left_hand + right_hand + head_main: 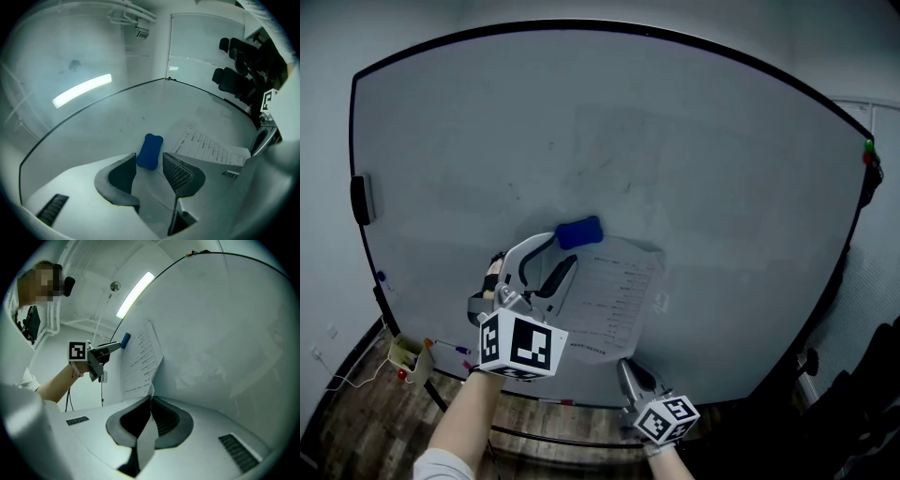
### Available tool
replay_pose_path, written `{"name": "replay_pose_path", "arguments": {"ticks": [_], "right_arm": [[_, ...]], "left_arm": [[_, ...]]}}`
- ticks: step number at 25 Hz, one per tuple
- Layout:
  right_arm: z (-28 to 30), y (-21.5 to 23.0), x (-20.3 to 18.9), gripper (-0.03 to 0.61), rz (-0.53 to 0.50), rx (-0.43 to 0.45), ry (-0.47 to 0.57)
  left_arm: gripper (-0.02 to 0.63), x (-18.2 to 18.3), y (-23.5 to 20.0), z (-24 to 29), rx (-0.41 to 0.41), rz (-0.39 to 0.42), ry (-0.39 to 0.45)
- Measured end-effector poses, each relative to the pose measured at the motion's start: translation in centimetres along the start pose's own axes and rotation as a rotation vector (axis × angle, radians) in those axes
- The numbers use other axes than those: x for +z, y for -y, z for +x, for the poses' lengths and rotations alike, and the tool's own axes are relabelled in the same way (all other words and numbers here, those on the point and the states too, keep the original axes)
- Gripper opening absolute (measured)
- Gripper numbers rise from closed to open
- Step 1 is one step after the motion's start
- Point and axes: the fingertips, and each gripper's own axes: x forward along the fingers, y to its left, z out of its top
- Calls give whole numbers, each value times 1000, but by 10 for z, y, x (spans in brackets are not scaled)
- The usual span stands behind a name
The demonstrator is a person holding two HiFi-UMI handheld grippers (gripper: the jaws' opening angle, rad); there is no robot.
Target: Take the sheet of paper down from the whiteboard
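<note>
From where I sit the job is started but not done: the sheet of paper (614, 300) hangs on the whiteboard (675, 169), held at its top corner by a blue magnet (150, 151), so nothing has come down yet. My right tool (151, 401) is clenched on the sheet's bottom corner, with the paper edge running up out of the pinch between its jaws and bowing a little off the board above it. My left tool (561, 253) is released, its jaws standing apart with nothing pressed between them. The magnet sits just ahead of its tips, in line with the gap, and I see no pad touching it. The sheet spreads to the right of that tool and upward from the right one. As I judge it, what is left is to close the left tool on the magnet, lift it off the board, and then draw the freed sheet away with the right tool. The risk I see is the paper tearing at the pinched corner if I pull before the magnet is off. As for containers, the only one I can find is a small pale box (408, 354) hanging low by the board's frame, well down and to the left of my left tool, and what is in it is too small to tell
</note>
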Motion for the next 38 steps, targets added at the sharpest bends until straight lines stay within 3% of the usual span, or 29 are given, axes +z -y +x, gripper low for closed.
{"name": "replay_pose_path", "arguments": {"ticks": [6, 14, 16, 38], "right_arm": [[-1, 1, 1, 28, 0, -2, -3], [-4, 0, 1, 28, 17, 3, 3], [-5, -2, 0, 28, 18, 5, 1], [-19, 11, 1, 18, 17, -16, -4]], "left_arm": [[219, 0, 1, 12, -23, 128, -78], [214, 0, -3, 23, -53, 191, -125], [183, 1, -3, 23, -55, 195, -124], [181, 2, -11, 24, -18, 143, -118]]}}
